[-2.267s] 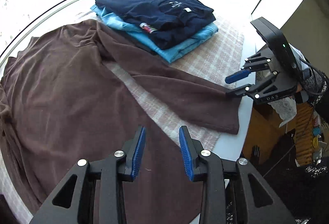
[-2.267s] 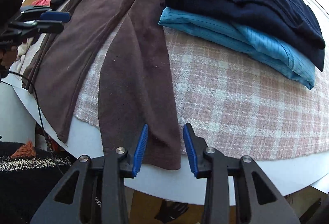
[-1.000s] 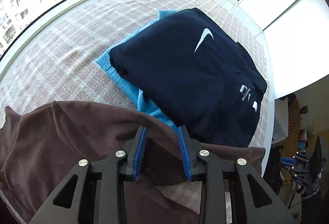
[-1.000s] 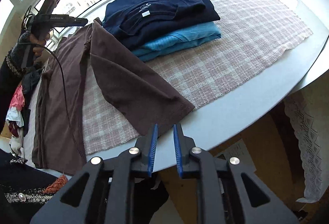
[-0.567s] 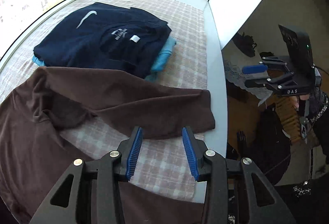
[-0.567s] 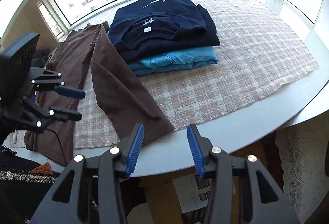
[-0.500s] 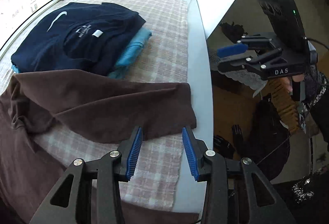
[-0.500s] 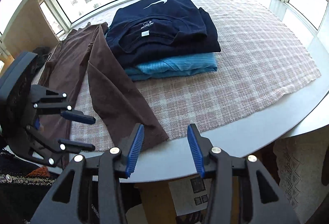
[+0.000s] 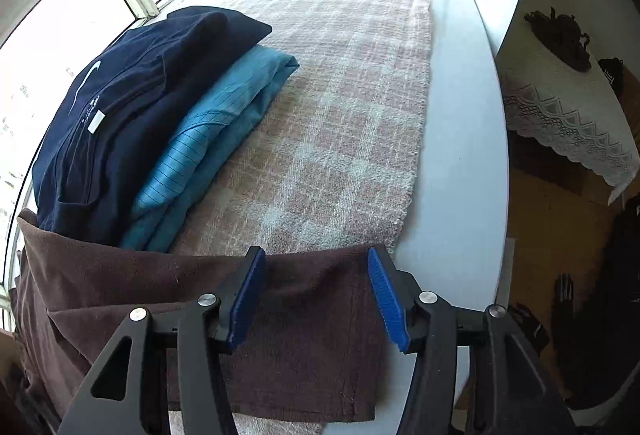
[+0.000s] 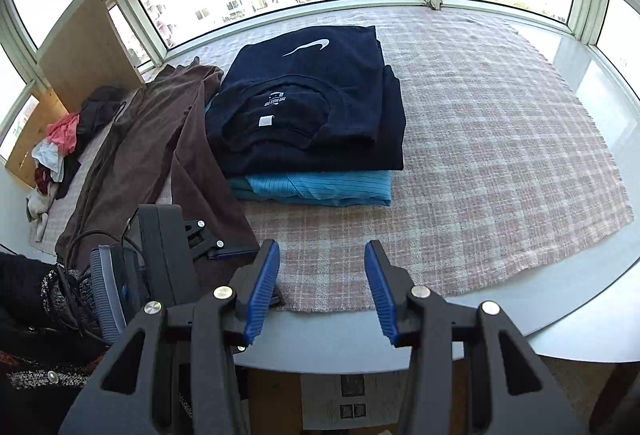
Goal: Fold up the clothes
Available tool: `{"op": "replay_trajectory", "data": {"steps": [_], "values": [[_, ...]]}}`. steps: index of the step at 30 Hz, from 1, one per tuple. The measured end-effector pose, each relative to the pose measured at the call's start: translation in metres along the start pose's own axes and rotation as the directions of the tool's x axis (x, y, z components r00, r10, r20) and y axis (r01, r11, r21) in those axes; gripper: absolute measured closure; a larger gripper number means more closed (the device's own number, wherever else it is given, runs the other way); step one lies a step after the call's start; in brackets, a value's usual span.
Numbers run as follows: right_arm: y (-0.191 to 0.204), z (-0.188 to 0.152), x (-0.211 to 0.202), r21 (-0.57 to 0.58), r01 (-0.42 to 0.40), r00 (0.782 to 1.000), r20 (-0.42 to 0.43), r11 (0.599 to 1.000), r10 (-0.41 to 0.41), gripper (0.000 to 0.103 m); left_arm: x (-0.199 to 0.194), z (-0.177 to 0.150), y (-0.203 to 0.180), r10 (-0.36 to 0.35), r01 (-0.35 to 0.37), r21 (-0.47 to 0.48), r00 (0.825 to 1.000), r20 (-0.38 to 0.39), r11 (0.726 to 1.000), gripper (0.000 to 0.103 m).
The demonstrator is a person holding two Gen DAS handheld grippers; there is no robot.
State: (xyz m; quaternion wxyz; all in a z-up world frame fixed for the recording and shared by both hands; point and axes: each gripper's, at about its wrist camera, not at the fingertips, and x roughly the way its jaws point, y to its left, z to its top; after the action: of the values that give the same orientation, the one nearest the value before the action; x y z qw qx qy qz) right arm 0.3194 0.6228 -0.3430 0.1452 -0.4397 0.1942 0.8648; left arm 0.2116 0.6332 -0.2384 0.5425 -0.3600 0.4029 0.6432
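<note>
The desk [image 10: 576,319] carries a plaid blanket [image 10: 480,163] with 2 folded shirts [image 10: 320,107] stacked. The brown garment [image 9: 280,335] lies beside them, its sleeve now folded across toward the desk's edge. The left hand-held gripper [image 9: 316,299], jaws just widened, hovers over that sleeve, empty. The right hand-held gripper [image 10: 320,291] has let go and lifted, half open, empty.

Brown garment [image 9: 280,335] flat beside folded stack [image 10: 312,115]

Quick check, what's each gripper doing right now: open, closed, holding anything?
Left gripper: open, jaws just been widening, poised over the brown garment, not gripping it.
Right gripper: open, holding nothing, above the plaid cloth.
</note>
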Motion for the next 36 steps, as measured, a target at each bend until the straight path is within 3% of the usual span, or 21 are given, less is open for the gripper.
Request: {"op": "replay_trajectory", "data": {"steps": [2, 4, 6, 9, 12, 15, 19, 22, 24, 27, 28, 30, 31, 34, 36], "values": [[0.005, 0.023, -0.004, -0.04, -0.032, 0.999, 0.008, 0.999, 0.032, 0.059, -0.001, -0.002, 0.006, -0.053, 0.053, -0.02, 0.999, 0.007, 0.998, 0.061], [0.019, 0.05, -0.001, -0.109, -0.064, 0.998, 0.004, 0.992, 0.065, 0.059, -0.006, -0.007, 0.017, -0.141, 0.141, -0.095, 0.99, 0.01, 0.985, 0.099], [0.04, 0.077, 0.008, -0.199, -0.097, 0.995, -0.008, 0.975, 0.098, 0.059, -0.022, -0.016, 0.033, -0.184, 0.189, -0.166, 0.982, 0.047, 0.968, 0.102], [0.082, 0.123, 0.037, -0.315, -0.16, 0.987, -0.05, 0.935, 0.152, 0.059, -0.069, -0.044, 0.067, -0.303, 0.337, -0.291, 0.94, 0.158, 0.895, 0.102], [0.134, 0.161, 0.075, -0.394, -0.214, 0.976, -0.111, 0.894, 0.185, 0.059, -0.124, -0.082, 0.098, -0.344, 0.433, -0.374, 0.896, 0.282, 0.82, 0.102], [0.177, 0.186, 0.12, -0.419, -0.262, 0.961, -0.195, 0.869, 0.195, 0.059, -0.161, -0.12, 0.119, -0.28, 0.411, -0.463, 0.903, 0.326, 0.785, 0.102], [0.218, 0.207, 0.171, -0.405, -0.292, 0.939, -0.292, 0.866, 0.18, 0.059, -0.19, -0.167, 0.137, -0.181, 0.371, -0.597, 0.917, 0.355, 0.711, 0.102], [0.228, 0.22, 0.195, -0.322, -0.303, 0.919, -0.35, 0.897, 0.185, 0.059, -0.196, -0.185, 0.137, -0.092, 0.307, -0.638, 0.933, 0.348, 0.706, 0.102], [0.228, 0.225, 0.208, -0.241, -0.301, 0.894, -0.409, 0.923, 0.185, 0.059, -0.197, -0.193, 0.138, -0.073, 0.303, -0.659, 0.933, 0.353, 0.689, 0.102], [0.232, 0.222, 0.226, -0.303, -0.19, 0.894, -0.447, 0.934, 0.037, 0.06, -0.189, -0.2, 0.134, -0.076, 0.315, -0.672, 0.93, 0.361, 0.67, 0.102], [0.232, 0.22, 0.228, -0.323, -0.187, 0.891, -0.454, 0.928, 0.021, 0.061, -0.189, -0.198, 0.132, -0.078, 0.321, -0.666, 0.927, 0.367, 0.674, 0.102], [0.232, 0.218, 0.228, -0.306, -0.235, 0.88, -0.469, 0.922, 0.069, 0.092, -0.19, -0.195, 0.128, -0.083, 0.331, -0.652, 0.921, 0.381, 0.682, 0.102], [0.231, 0.218, 0.226, -0.294, -0.253, 0.879, -0.468, 0.922, 0.091, 0.096, -0.193, -0.194, 0.125, -0.083, 0.336, -0.642, 0.917, 0.39, 0.689, 0.102], [0.229, 0.23, 0.211, -0.289, -0.269, 0.901, -0.413, 0.919, 0.133, 0.099, -0.197, -0.189, 0.123, -0.092, 0.373, -0.625, 0.896, 0.434, 0.686, 0.103], [0.225, 0.243, 0.202, -0.277, -0.238, 0.914, -0.388, 0.931, 0.119, 0.097, -0.199, -0.183, 0.123, -0.1, 0.398, -0.612, 0.882, 0.461, 0.684, 0.103]]}}
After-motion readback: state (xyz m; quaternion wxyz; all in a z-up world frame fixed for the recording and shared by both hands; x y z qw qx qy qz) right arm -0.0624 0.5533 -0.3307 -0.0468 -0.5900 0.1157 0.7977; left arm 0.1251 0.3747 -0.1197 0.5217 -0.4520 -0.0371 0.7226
